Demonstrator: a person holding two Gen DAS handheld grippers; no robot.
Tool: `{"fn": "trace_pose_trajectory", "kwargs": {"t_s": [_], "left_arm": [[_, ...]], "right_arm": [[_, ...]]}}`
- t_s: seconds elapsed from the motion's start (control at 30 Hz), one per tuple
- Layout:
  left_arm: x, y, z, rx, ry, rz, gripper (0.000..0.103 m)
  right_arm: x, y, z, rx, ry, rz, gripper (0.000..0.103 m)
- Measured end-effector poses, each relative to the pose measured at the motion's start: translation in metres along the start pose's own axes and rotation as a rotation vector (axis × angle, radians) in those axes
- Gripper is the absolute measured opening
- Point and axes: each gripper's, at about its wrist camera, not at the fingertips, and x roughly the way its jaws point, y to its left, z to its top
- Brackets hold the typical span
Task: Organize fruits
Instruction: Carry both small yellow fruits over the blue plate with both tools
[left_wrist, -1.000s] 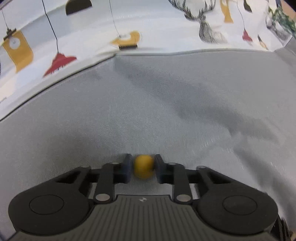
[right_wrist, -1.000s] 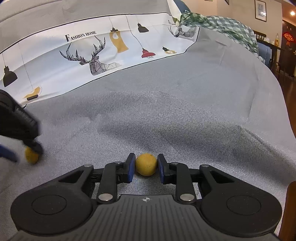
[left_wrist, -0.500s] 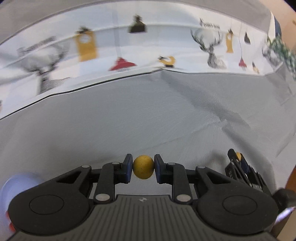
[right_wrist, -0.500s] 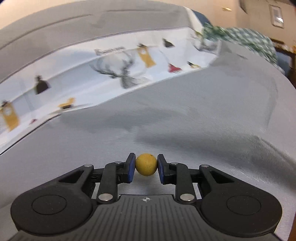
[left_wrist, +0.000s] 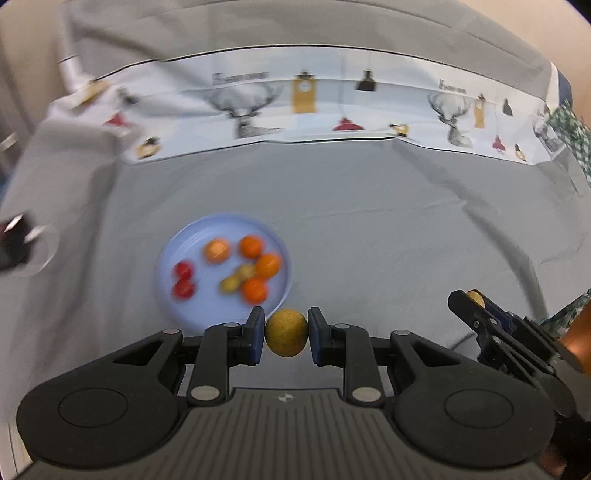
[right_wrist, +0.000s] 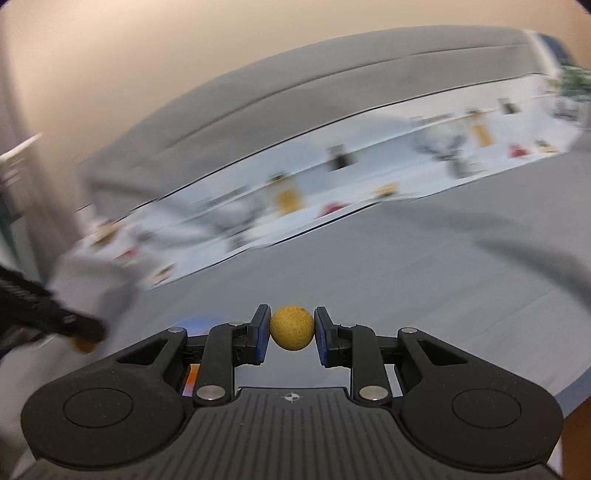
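Plate (left_wrist: 192, 314) newly in view, four oranges, two tomatoes, each tool (left_wrist: 286, 334) (right_wrist: 291, 332) clamping one yellow fruit (left_wrist: 286, 332) (right_wrist: 291, 326)

A grey cloth (left_wrist: 369, 229) covers the surface, creased toward its right edge. Along its far edge lies a white printed band (left_wrist: 314, 110) with stags, clocks and lamps. Toward the left half rests a light-blue plate (left_wrist: 207, 314), with a blurred dark object (left_wrist: 14, 243) near the left edge.
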Motion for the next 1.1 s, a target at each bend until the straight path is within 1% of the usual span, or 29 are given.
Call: {"fn": "trace_pose_trajectory", "kwargs": {"t_s": [0.07,0.2,0.3,0.43,0.6,0.77,0.97,1.1], "left_arm": [[-0.020,0.018,-0.025,-0.034,-0.012,0.010,0.027],[-0.049,0.045,-0.063,-0.096,-0.045,0.015,0.027],[-0.067,0.060,-0.085,-0.137,-0.080,0.009,0.027],[-0.080,0.075,-0.102,-0.174,-0.111,-0.005,0.027],[-0.084,0.089,-0.109,-0.212,-0.123,-0.026,0.027],[-0.078,0.098,-0.106,-0.229,-0.124,-0.034,0.027],[-0.060,0.109,-0.090,-0.252,-0.102,-0.046,0.027],[-0.042,0.115,-0.072,-0.265,-0.091,-0.049,0.027]], "right_arm": [[-0.015,0.023,-0.004,-0.058,0.017,0.057,0.027],[-0.045,0.070,-0.010,-0.180,0.028,0.159,0.027],[-0.057,0.096,-0.015,-0.244,0.041,0.207,0.027],[-0.070,0.122,-0.024,-0.327,0.058,0.221,0.027],[-0.074,0.131,-0.023,-0.347,0.059,0.195,0.027],[-0.068,0.137,-0.026,-0.374,0.073,0.182,0.027],[-0.048,0.141,-0.028,-0.386,0.108,0.164,0.027],[-0.030,0.143,-0.027,-0.390,0.124,0.149,0.027]]}}
